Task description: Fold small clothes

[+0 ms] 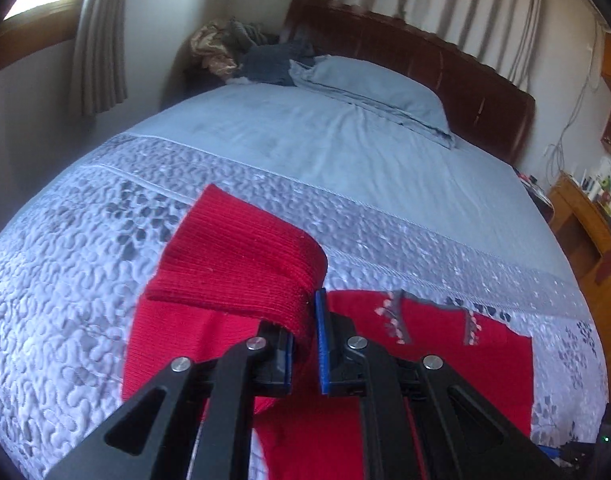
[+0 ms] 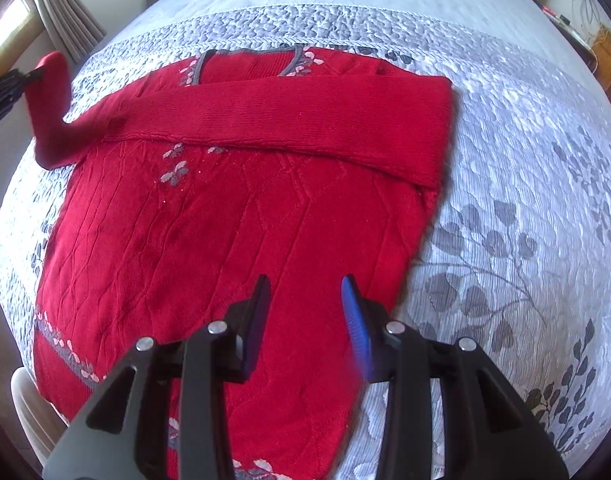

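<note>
- My left tongs (image 1: 305,332) are clamped on the cuff end of the red sweater's sleeve (image 1: 241,264), with the knit pinched between the blue pads and held up off the bed.
- From the right wrist view, that sleeve (image 2: 51,108) rises at the far left edge of the bed toward the left tongs (image 2: 9,88), its cuff lifted clear of the quilt.
- My right tongs (image 2: 305,312) stand wide apart with nothing between them, hovering over the lower right part of the sweater's body.
- The red sweater (image 2: 209,240) lies flat on the bed, neckline away from me, hem toward me, grey and pink flower trim at the neck and along the hem.
- Its other sleeve (image 2: 305,120) is folded straight across the chest, lying flat from the right shoulder toward the left side.
- Under the sweater is the grey-white quilted bedspread (image 2: 505,200) with a leaf pattern.
- Farther up the bed are a plain blue sheet (image 1: 345,148) and a blue pillow (image 1: 385,88) against the dark wooden headboard (image 1: 445,68).
- A heap of clothes (image 1: 245,52) sits by the top left corner of the bed, near the curtains (image 1: 101,40).
</note>
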The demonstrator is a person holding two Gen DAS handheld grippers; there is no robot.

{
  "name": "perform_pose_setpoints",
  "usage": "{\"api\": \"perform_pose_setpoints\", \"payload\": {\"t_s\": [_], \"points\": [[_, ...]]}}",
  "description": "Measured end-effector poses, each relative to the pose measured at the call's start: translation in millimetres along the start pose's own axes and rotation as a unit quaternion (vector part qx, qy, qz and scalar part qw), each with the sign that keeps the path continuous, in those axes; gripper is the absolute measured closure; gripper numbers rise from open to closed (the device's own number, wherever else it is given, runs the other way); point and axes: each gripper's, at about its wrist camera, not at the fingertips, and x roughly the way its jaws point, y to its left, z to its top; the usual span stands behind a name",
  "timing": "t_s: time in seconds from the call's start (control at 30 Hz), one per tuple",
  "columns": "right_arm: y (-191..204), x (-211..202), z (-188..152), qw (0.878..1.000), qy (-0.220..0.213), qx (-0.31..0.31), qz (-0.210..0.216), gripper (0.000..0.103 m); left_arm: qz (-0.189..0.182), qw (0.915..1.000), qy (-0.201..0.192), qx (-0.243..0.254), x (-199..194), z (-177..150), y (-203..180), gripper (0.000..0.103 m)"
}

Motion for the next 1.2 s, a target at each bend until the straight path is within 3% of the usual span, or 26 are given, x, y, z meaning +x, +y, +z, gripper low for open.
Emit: {"api": "perform_pose_setpoints", "payload": {"t_s": [0.3,0.47,0.6,0.7,0.73,0.77,0.83,0.97,1.07,1.1,1.2], "points": [[-11.4,-0.2,-9.6,1.000,0.000,0.018,0.009,0.066,-0.065,0.9957,0.052,0.041,35.2,-54.3,-104.3,0.094],[-15.1,0.5,-14.5,1.000,0.000,0.025,0.012,0.066,-0.065,0.9936,0.073,0.057,59.9,-76.4,-135.9,0.094],[-18.8,2.5,-17.0,0.999,0.005,0.034,0.013,0.064,-0.048,0.9866,0.134,0.080,90.1,-100.1,-152.4,0.088],[-18.4,3.4,-18.6,0.999,0.010,0.032,0.009,0.063,-0.037,0.9807,0.170,0.088,97.7,-114.5,-146.7,0.073],[-18.1,3.6,-18.8,0.999,0.011,0.030,0.008,0.063,-0.041,0.9792,0.179,0.085,91.8,-116.1,-139.6,0.060],[-18.4,3.8,-18.6,0.999,0.012,0.029,0.006,0.063,-0.043,0.9791,0.179,0.085,85.6,-115.8,-137.1,0.049],[-18.0,4.7,-16.8,0.999,0.014,0.031,0.005,0.063,-0.055,0.9815,0.163,0.084,60.8,-111.3,-117.1,0.040],[-10.7,6.0,-7.6,0.999,0.014,0.037,0.018,0.063,-0.034,0.9879,0.133,0.071,29.1,-96.5,-65.3,0.037],[5.8,8.6,2.0,0.999,0.015,0.028,0.034,0.063,0.029,0.9894,0.129,0.061,30.8,-84.7,-20.1,0.039],[15.2,12.9,5.6,0.999,0.020,0.020,0.037,0.063,0.054,0.9877,0.137,0.053,36.7,-81.3,-3.1,0.039],[28.9,30.8,10.7,0.998,0.049,0.017,0.042,0.063,0.072,0.9820,0.173,0.027,57.6,-80.7,29.8,0.040]]}}
